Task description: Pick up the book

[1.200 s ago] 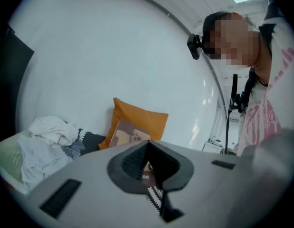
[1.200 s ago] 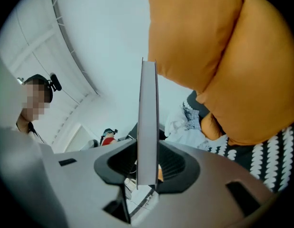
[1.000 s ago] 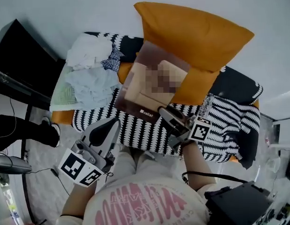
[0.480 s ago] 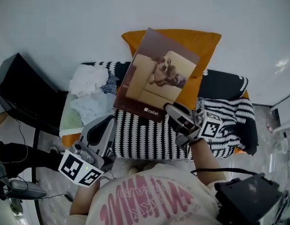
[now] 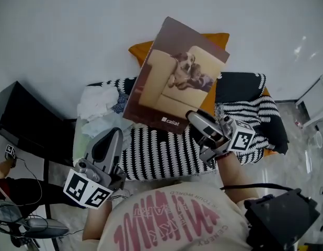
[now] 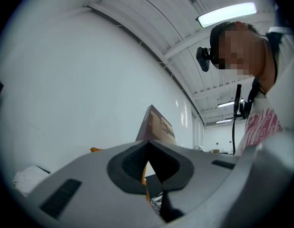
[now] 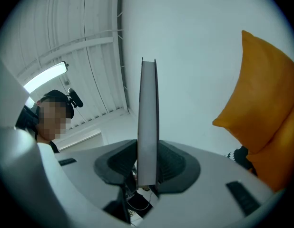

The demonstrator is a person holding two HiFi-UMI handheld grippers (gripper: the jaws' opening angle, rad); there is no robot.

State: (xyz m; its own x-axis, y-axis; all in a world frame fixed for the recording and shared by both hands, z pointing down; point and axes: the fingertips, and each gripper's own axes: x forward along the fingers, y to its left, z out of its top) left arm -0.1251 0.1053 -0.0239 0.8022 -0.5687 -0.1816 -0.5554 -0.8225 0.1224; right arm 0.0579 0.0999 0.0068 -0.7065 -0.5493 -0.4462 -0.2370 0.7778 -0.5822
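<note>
— Where's the book [image 5: 177, 82]?

— In my right gripper [image 5: 194, 120]. Its jaws pinch the book's lower edge, near the corner on my side. The book is up off the black-and-white blanket [image 5: 161, 150] and touches nothing on it. The cover, a dog on a sofa, faces me. Looking along that gripper's jaws, I see the book edge-on, standing straight up between the two pads.

— And your other tool?

— My left gripper [image 5: 113, 137] hangs over the blanket's near edge, to the left of the book and well apart from it. Its jaws are pressed together at the tips, with nothing between them.

— What else is around the blanket?

— An orange pillow [image 5: 216, 40] stands at its far side, partly hidden behind the book. A heap of pale clothes [image 5: 99, 101] lies at its left end.
</note>
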